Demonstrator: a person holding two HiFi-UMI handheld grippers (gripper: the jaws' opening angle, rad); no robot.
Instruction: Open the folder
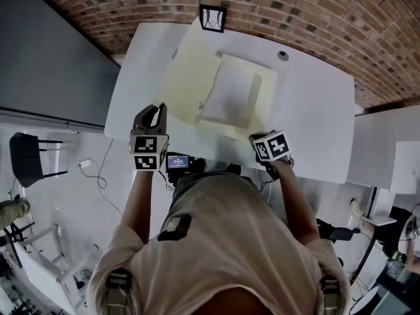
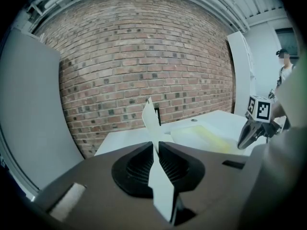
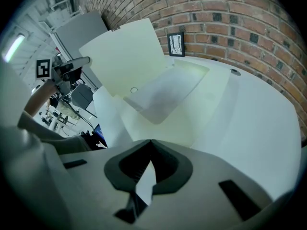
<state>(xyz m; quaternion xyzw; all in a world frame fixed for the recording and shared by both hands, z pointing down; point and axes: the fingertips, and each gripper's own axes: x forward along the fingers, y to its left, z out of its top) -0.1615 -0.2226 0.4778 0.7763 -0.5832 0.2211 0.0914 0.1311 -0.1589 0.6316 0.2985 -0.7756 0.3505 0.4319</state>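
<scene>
Two claws on one folder [image 1: 244, 77] here, a flat, pale cream folder lying open in the middle of the smooth white table [image 1: 315, 110]. Its thin, stiff left cover [image 1: 180, 71] is tilted up off the table, and its right leaf lies flat. On that flat leaf sits one greyish, translucent pocket [image 1: 230, 97] with rounded corners, and there is one small round ring [image 1: 199, 105] at the near edge of the cover. The left claw [image 2: 155, 145] is nipped narrow on the raised cover's edge, and the sheet shows as a slim blade between the ribbed dark pads. The right claw [image 3: 150, 142] is pinched on the folder's near right edge, a white sliver of sheet wedged between its jaws. Each claw carries one cube with black and white square markers. At the far edge of the table stands one small black frame [image 1: 212, 17], upright against the rough brick wall [image 1: 295, 12]. To the right of the folder, one round dark hole [image 1: 283, 55] is set into the tabletop.
</scene>
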